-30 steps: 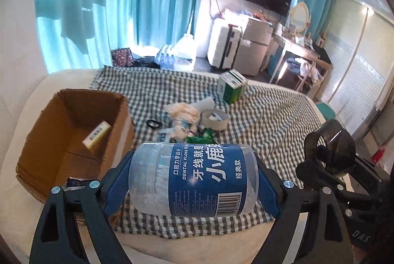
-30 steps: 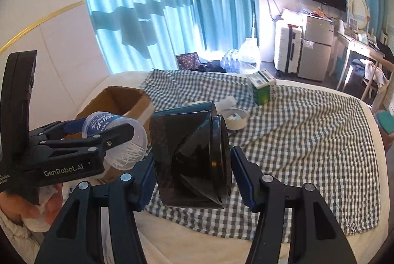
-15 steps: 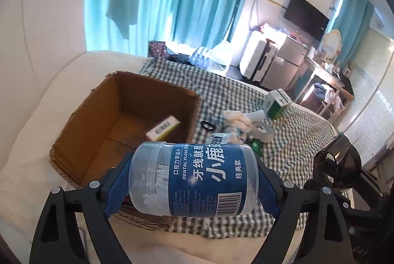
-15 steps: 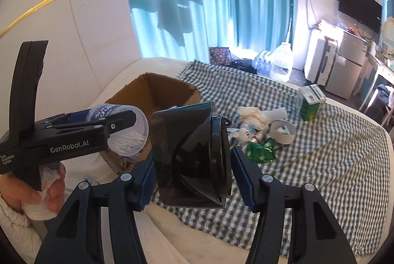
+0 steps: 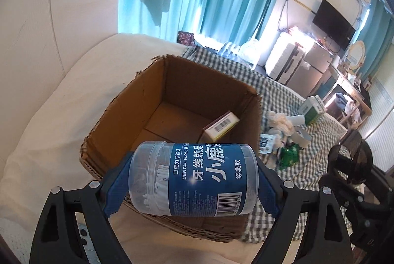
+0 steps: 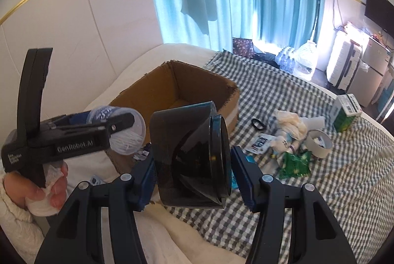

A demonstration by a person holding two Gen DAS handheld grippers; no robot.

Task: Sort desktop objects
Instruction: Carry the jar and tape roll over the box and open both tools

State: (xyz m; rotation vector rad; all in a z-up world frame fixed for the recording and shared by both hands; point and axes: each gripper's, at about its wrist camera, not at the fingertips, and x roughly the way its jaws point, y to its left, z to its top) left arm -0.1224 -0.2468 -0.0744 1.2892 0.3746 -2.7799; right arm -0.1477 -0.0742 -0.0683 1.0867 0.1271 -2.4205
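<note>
Clear plastic floss jar (image 5: 194,180), blue-labelled, sideways

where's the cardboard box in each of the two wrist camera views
Left wrist: the cardboard box fills the centre, open, just beyond the dental floss jar in the left gripper.
Right wrist: the box sits centre-left, behind the dark container.
Shared landmark: the green carton on the checked cloth.

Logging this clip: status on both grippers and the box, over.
Left gripper shut on floss jar. Right gripper shut on black container. Cardboard box open, one small carton inside. Nothing blocking.
</note>
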